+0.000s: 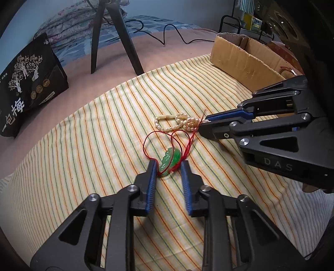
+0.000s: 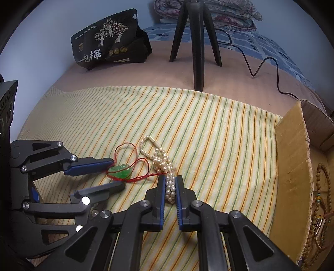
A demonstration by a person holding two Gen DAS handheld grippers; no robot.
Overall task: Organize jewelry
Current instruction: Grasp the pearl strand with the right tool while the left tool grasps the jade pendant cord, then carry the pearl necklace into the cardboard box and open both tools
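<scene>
Bedroom in a home. Work surface is a bed: pinkish bedsheet (image 2: 146,73) with a striped cloth (image 2: 208,135) spread over it. Folded floral quilts (image 2: 229,14) stacked at the far end against a pale blue wall (image 2: 52,31); blue patterned bedding (image 2: 271,48) beside them. Black tripod (image 2: 197,41) stands on the sheet, black cable (image 2: 263,62) trailing from it. Black snack bag (image 2: 110,48) with Chinese print. Cardboard box (image 1: 244,56) at the cloth's edge. Metal rack (image 1: 240,23) with packages beyond the bed.

Soft, even indoor light, faint shadows, sharp centres, strong fisheye bending and dark vignetting at the edges.
</scene>
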